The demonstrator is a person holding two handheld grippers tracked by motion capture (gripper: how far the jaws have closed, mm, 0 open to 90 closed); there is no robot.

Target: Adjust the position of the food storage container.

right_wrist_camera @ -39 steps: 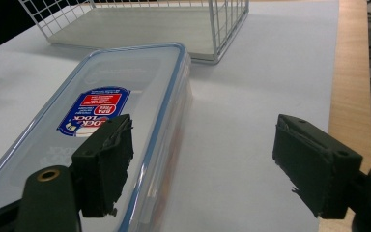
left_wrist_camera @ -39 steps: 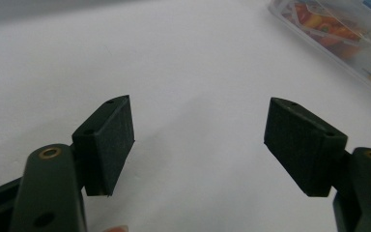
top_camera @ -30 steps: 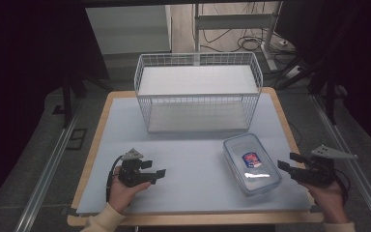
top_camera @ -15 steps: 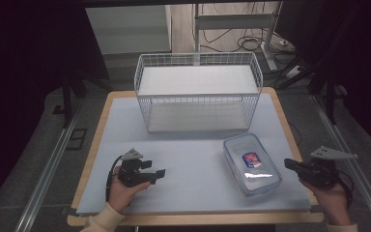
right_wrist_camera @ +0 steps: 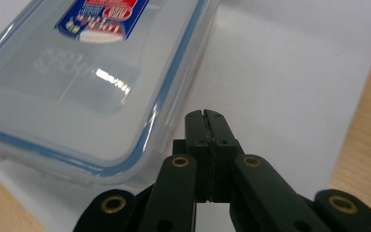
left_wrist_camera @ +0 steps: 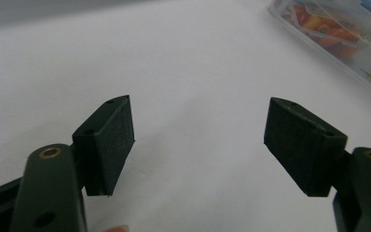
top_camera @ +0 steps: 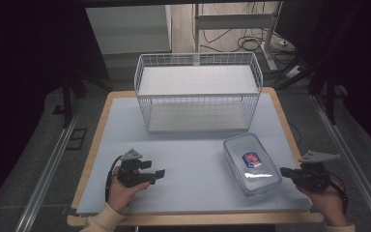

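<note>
So the clear plastic container [top_camera: 250, 163] sits on the right side of the table, in front of the wire basket's right end and well apart from it. It's a rounded-corner rectangular box, see-through and glossy, with a snap-on lid that has a blue seal line running round the rim and a red and blue sticker on top. In the right gripper view you can see light glaring off the lid. In the left gripper view something orange and red shows through its wall (can't tell what exactly). Its long axis runs diagonally in the high view, from the far left corner toward the near right one, lid facing up.

The right gripper [top_camera: 284, 171] is just beside the container's near right corner, tips pointing at it. Its jaws have just been closing and now sit pressed flat together with nothing between them. I can't tell if the tips touch the box.

The left gripper [top_camera: 160, 172] hovers over the near left part of the mat, jaws standing partly apart with only bare mat between them, pointing right toward the container.

The pale blue-grey mat [top_camera: 188, 159] is smooth and matte, on a table [top_camera: 92, 159] with a light wood edge. There's plenty of open mat between the two grippers. The white wire basket [top_camera: 198, 92] stands at the far side.
</note>
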